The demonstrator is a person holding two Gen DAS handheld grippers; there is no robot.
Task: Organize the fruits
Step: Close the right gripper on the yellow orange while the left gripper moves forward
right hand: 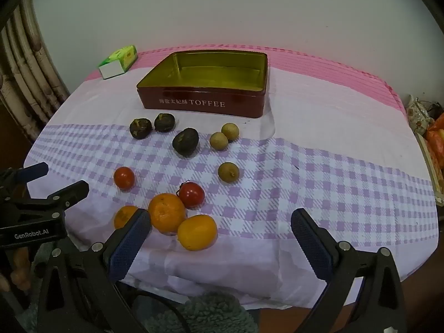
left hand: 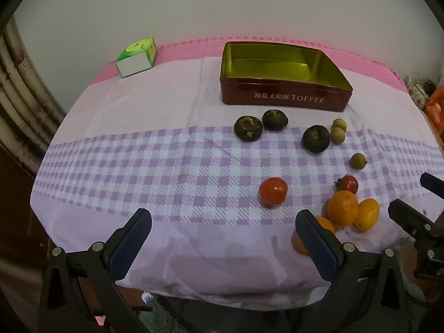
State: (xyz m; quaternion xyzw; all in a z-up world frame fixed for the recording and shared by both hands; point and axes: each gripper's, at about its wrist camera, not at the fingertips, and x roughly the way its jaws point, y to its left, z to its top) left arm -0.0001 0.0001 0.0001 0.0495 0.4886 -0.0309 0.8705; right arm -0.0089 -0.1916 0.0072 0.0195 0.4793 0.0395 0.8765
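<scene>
Fruits lying loose on counter (right hand: 333, 166) before empty toffee tin (right hand: 205, 102): oranges (right hand: 166, 212) clustering nearest me, dark round fruits (right hand: 185, 141) sitting by tin, tomatoes (right hand: 191, 194) and longans (right hand: 228, 172) scattering between. I'm holding left tongs (left hand: 223, 238) and right tongs (right hand: 220, 238) released, grasping nothing.

3 oranges (right hand: 166, 212), 2 tomatoes (right hand: 191, 194), 3 dark fruits (right hand: 185, 141), 3 longans (right hand: 228, 172), 1 tin (right hand: 202, 102), 1 green box (right hand: 119, 61)

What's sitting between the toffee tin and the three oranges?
In the right wrist view: dark round fruits, small tan fruits and tomatoes lie between tin and oranges.
</scene>
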